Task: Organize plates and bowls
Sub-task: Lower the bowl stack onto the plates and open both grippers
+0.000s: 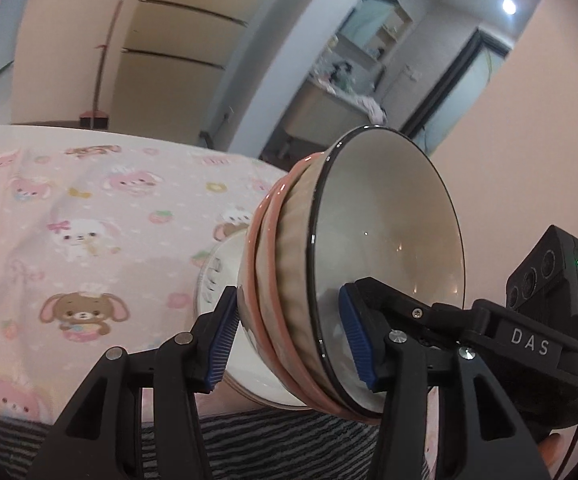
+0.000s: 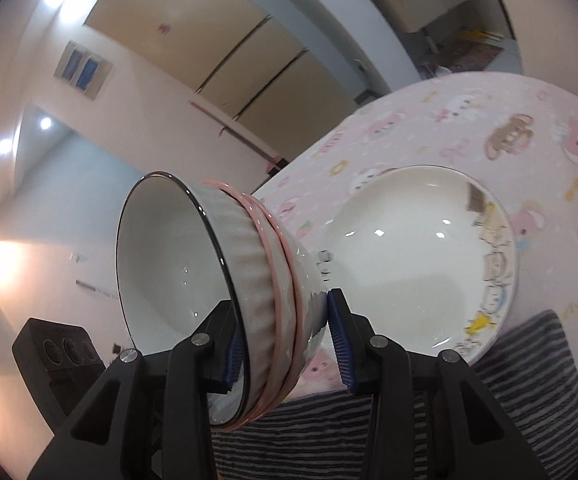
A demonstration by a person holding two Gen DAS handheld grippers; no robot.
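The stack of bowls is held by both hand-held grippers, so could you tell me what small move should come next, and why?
Probably lower the stack of bowls onto the white plate: the left hand-held gripper and right hand-held gripper clamp it, tilted, beside the plate.

The stacked bowls (image 1: pixel 353 272) look like glazed ceramic: the inner one (image 2: pixel 169 264) is glossy white inside with a thin dark rim and a ribbed, matt-looking outer wall, and the ones under it carry smooth pink rims. The plate (image 2: pixel 421 264) is shiny white ceramic with printed cartoons. The tablecloth (image 1: pixel 89 216) is soft printed cloth. Each gripper's pads (image 1: pixel 351 336) are ridged blue rubber on matt black plastic fingers with bright metal screws. Striped knit cloth (image 2: pixel 529 364) lies below.
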